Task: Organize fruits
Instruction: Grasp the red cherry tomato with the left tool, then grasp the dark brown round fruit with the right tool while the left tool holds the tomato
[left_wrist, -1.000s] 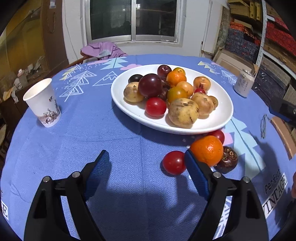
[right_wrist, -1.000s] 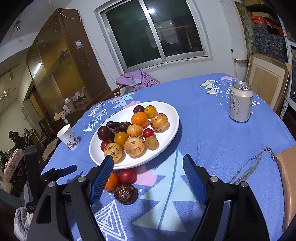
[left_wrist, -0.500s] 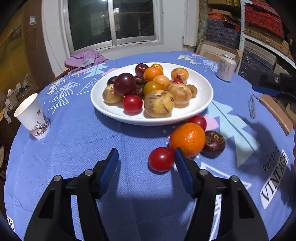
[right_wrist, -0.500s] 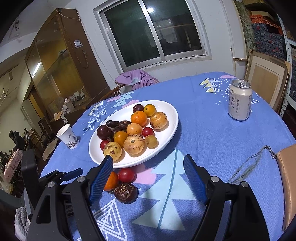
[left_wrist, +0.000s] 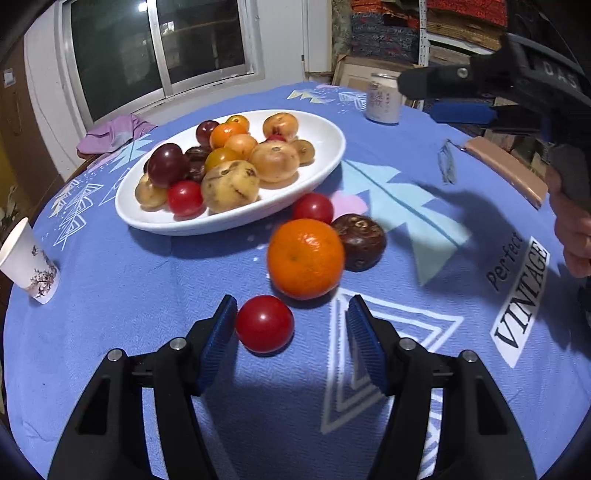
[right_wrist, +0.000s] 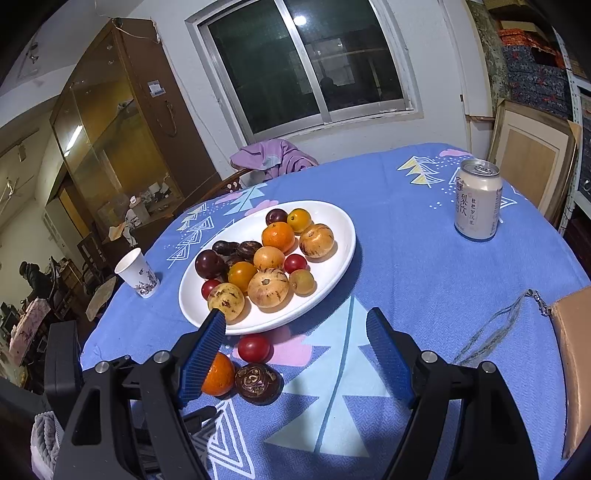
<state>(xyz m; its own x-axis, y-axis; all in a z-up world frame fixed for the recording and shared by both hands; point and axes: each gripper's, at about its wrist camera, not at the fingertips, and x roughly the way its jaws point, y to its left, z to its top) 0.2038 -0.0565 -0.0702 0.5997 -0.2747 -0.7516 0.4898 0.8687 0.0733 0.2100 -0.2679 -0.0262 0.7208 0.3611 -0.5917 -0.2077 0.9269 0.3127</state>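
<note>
On the round table, a woven blue cloth (left_wrist: 110, 295) printed with pale triangles carries a glossy white oval plate (left_wrist: 325, 162) heaped with smooth plums, mottled yellow fruits and small tomatoes. Four fruits lie loose on the cloth beside its near rim: a dimpled orange mandarin (left_wrist: 306, 258), a wrinkled dark-brown fruit (left_wrist: 360, 242) touching it, a red tomato (left_wrist: 313, 208) against the plate, and a shiny red cherry tomato (left_wrist: 264, 324). Compared with a second ago, the left gripper (left_wrist: 291, 328) has advanced and narrowed; its ribbed blue pads now bracket the cherry tomato, the left pad almost touching, the right pad apart, so nothing is held yet. This suggests a grasp is imminent, with transfer to the plate likely next. The right gripper (right_wrist: 295, 354) hangs wide apart and empty above the cloth. A matte drink can (right_wrist: 477, 199) and a paper cup (left_wrist: 27, 258) stand well apart.
</note>
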